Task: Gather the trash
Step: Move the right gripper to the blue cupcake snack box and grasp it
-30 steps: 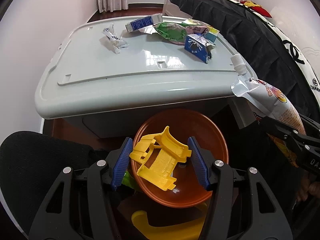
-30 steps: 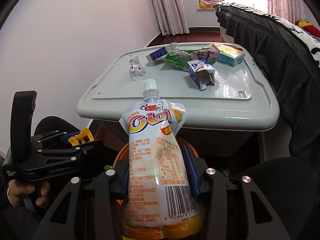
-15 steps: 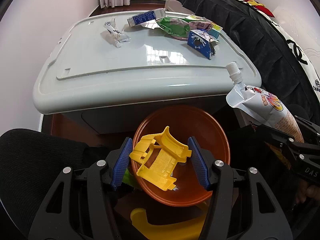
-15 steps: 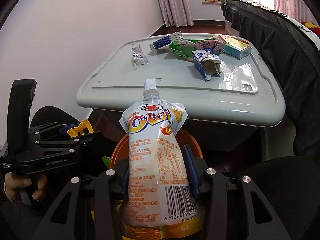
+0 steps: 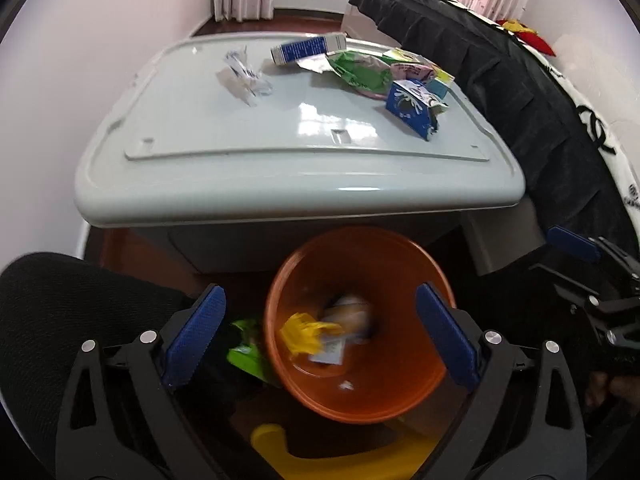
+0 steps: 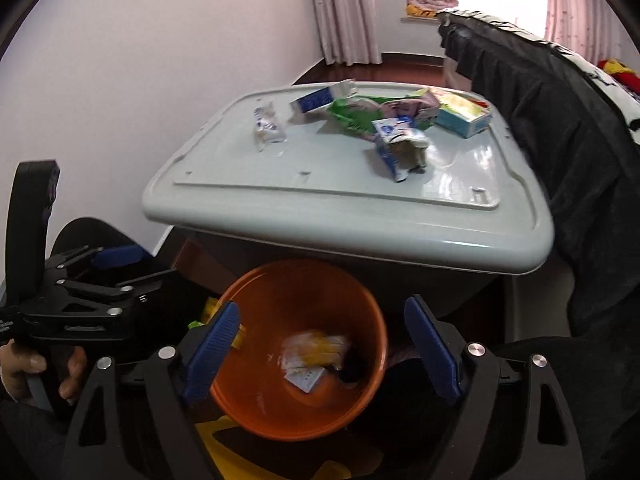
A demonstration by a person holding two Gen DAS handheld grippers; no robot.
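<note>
Now you are holding both claws over the orange bin [image 5: 408, 392]. The left claw [image 5: 320, 336] and right claw [image 6: 324, 344] are opening with nothing between them. Trash [image 5: 316, 336] is lying inside the bin; more trash [image 6: 400, 152] is sitting on the far gray tabletop [image 5: 240, 168].

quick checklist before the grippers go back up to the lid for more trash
1. Left gripper empty: ok, jaws opening with nothing between them.
2. Right gripper empty: ok, jaws opening, nothing held.
3. Dropped pieces inside the orange bin: ok, the yellow plastic piece and a pale pouch lie at the bottom, blurred.
4. Trash left on the grey lid: not ok, the crumpled clear wrapper, blue carton, green bag and long blue box remain.
5. Nothing spilled beside the bin: cannot tell, a green wrapper sits by its rim.
</note>
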